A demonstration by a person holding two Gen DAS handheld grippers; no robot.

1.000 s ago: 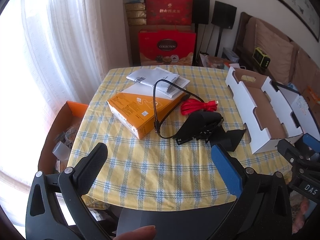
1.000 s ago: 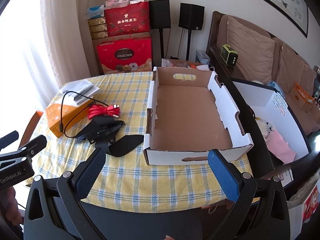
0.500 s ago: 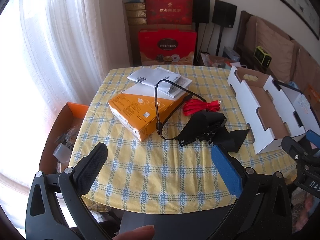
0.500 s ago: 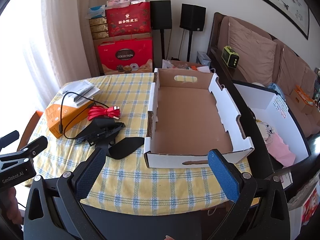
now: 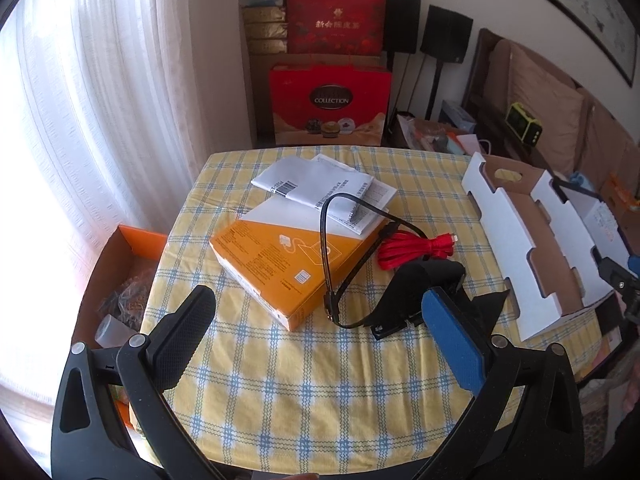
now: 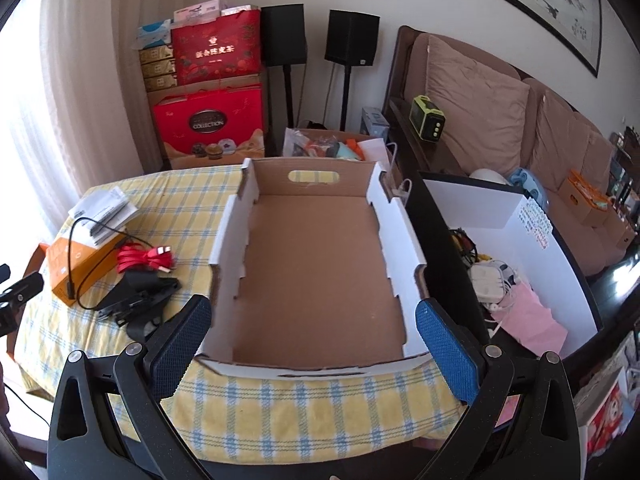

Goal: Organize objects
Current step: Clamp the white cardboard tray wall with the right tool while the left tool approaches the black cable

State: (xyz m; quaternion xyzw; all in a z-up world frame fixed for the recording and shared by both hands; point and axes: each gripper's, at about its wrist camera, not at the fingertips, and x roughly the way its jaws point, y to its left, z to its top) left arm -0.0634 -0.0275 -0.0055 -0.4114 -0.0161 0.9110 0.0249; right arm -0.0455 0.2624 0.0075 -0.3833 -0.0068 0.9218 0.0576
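Note:
An orange box lies on the yellow checked tablecloth with white paper packets on its far end. A black cable loops over the box, a red cable bundle lies beside it, and a black folded holder sits nearer. My left gripper hangs open above the table's near side, holding nothing. The empty cardboard tray stands at the table's right end. My right gripper is open, its fingers flanking the tray's near wall. The same box and red cable appear left.
An open orange carton with clutter stands on the floor left of the table. Red gift boxes and speakers line the far wall. A white bin with chargers and a sofa lie right.
Both grippers have moved forward over the table; the tray's near wall now lies between the right gripper's fingers. Nothing on the table has moved.

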